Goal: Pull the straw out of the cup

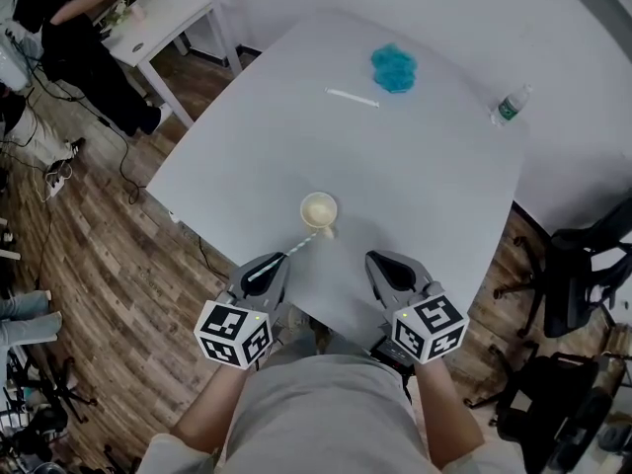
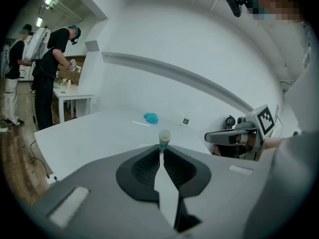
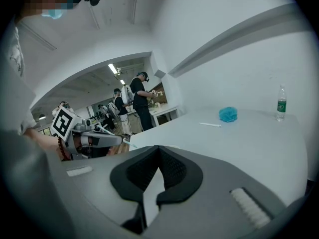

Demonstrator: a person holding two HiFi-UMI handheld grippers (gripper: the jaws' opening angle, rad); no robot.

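– Checking the left gripper: what is grasped by its jaws?
– The straw is clamped at its near end. Its far end is seen at the near side of the cup; whether it is inside cannot be told.
– Where is the cup located?
– It is set upright on the desk, just ahead of both grippers.
– And the right gripper?
– Its jaws are closed together, and nothing is held.

Bright even indoor light, soft shadows, fisheye-warped edges, dark vignetted corners
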